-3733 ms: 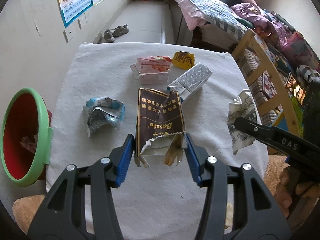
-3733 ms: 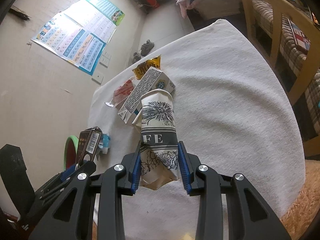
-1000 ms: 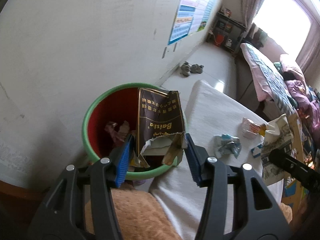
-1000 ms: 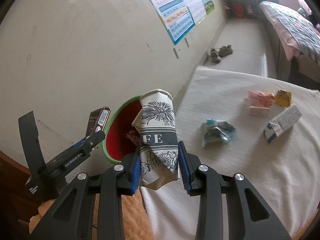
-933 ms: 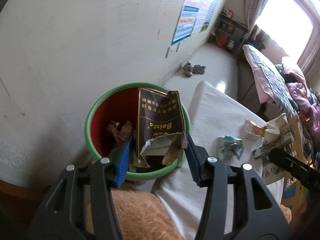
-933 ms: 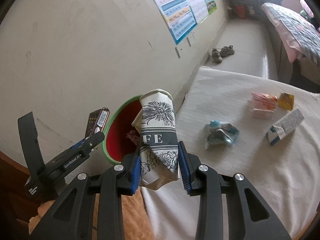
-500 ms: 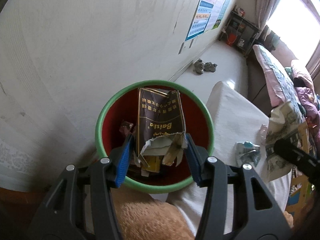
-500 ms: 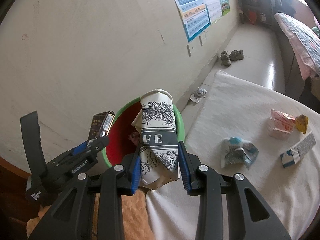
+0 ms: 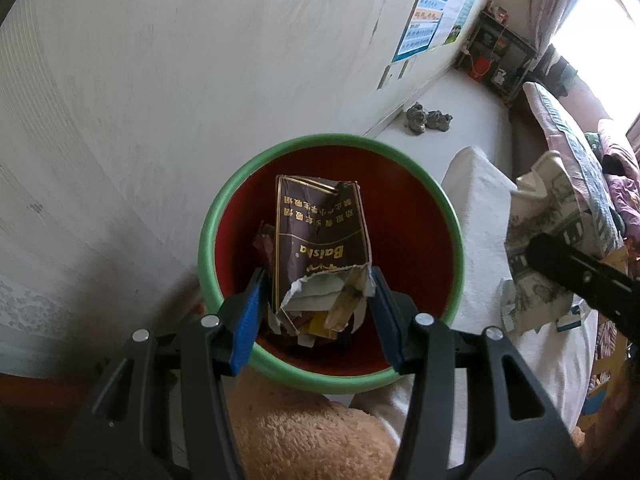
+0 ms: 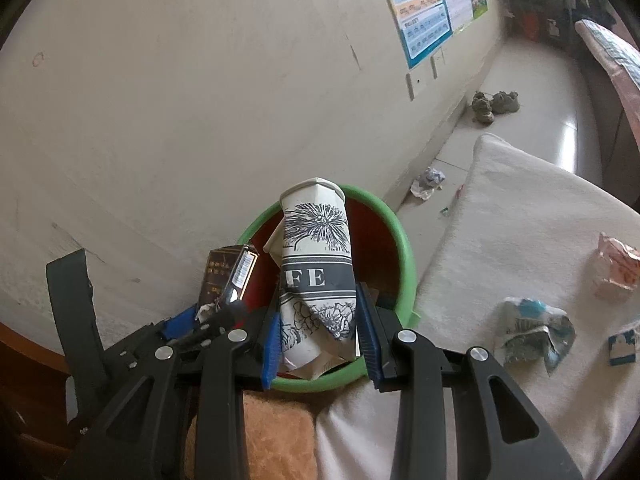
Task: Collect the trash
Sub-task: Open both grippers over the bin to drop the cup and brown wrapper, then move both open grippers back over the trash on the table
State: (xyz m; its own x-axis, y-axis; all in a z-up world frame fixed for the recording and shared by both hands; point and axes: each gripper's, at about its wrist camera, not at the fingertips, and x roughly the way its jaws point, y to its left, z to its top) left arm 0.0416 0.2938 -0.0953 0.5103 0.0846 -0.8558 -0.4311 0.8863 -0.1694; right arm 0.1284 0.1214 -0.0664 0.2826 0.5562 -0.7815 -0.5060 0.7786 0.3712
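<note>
Green-rimmed bin (image 9: pixel 240 184) now fills both views; left gripper (image 9: pixel 316 312) grips brown pack (image 9: pixel 316 236) above it, right gripper (image 10: pixel 318 320) clamping paper cup (image 10: pixel 316 264) at three o'clock.

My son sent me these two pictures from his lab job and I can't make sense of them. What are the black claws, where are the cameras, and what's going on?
No robot here: a person holds a two-finger gripper in each hand, with a fisheye camera on each looking along its fingers.

The left camera shows the left gripper clamped on a torn brown Baisha cigarette pack, held above a green-rimmed red trash bin that already holds scraps.

The right camera shows the right gripper clamped on a crushed paper coffee cup by the same bin. On the white-covered table lie a crumpled wrapper and a pink-and-white packet.
</note>
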